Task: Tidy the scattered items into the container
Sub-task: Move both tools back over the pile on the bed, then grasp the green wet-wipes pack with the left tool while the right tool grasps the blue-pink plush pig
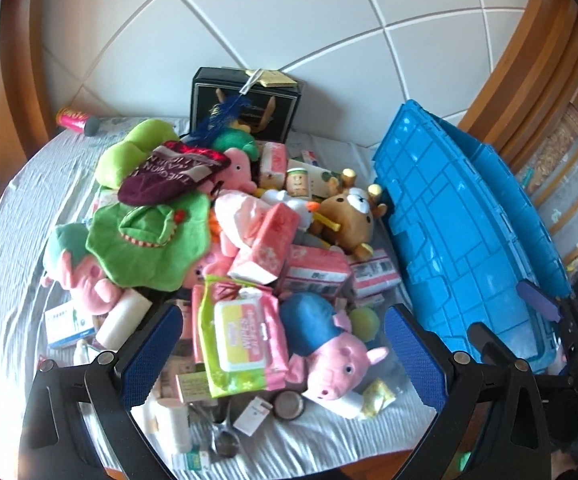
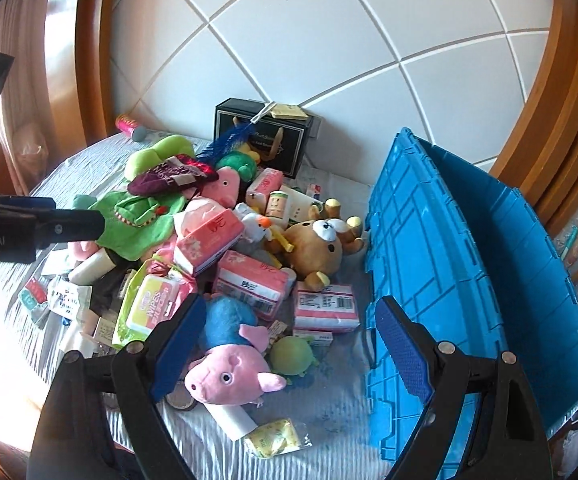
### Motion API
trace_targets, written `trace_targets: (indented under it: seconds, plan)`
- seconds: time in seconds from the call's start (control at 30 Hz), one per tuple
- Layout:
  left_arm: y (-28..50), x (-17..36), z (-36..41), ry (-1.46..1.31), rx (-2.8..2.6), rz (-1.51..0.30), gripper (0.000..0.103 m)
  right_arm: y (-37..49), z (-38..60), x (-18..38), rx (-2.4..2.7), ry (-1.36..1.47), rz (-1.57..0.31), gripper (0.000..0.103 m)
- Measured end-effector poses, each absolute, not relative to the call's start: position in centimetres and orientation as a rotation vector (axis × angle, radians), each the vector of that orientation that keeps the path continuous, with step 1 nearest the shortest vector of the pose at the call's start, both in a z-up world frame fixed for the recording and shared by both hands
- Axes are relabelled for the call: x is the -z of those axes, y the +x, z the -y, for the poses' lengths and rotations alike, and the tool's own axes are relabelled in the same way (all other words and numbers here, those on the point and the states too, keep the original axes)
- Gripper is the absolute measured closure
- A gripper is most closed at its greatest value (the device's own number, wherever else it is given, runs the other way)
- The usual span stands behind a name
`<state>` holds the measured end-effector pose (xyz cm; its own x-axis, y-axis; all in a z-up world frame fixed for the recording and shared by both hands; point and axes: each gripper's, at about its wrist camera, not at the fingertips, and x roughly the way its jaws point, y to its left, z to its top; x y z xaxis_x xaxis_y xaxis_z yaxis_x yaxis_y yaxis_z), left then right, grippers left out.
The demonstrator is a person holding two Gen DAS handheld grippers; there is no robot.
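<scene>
A heap of scattered items covers the bed: a pink pig plush in blue (image 1: 329, 356) (image 2: 229, 372), a green-and-pink wipes pack (image 1: 241, 340) (image 2: 153, 300), a brown bear plush (image 1: 349, 216) (image 2: 317, 244), pink tissue packs (image 1: 269, 244) (image 2: 209, 240) and a green frilled plush (image 1: 149, 240) (image 2: 137, 220). The blue plastic container (image 1: 449, 240) (image 2: 509, 260) stands to the right of the heap with its ribbed lid flap raised. My left gripper (image 1: 285, 356) hangs open above the wipes pack and pig, holding nothing. My right gripper (image 2: 289, 350) is open and empty above the pig, beside the container.
A black gift box (image 1: 245, 104) (image 2: 261, 132) leans on the white padded headboard behind the heap. A pink can (image 1: 75, 120) (image 2: 129, 126) lies at the bed's far left. Small boxes, tubes and scissors (image 1: 221, 436) litter the near sheet. Wooden frames flank the bed.
</scene>
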<state>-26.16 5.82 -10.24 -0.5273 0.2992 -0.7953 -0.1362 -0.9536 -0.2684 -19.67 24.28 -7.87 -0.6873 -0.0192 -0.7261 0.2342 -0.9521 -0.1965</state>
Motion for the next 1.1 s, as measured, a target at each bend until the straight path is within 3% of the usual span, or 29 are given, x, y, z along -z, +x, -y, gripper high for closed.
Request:
trace_targets:
  seconds: [0.37, 1.1]
  plan:
    - [-26.8, 16.4, -0.5, -1.491, -2.497, 0.269, 0.001, -19.3, -20.8, 16.2, 2.603, 1.387, -0.458, 0.016]
    - [-30.4, 28.5, -5.2, -1.67, -2.217, 0.199, 0.001, -19.1, -21.7, 20.7, 2.561, 1.51, -0.549, 0.016]
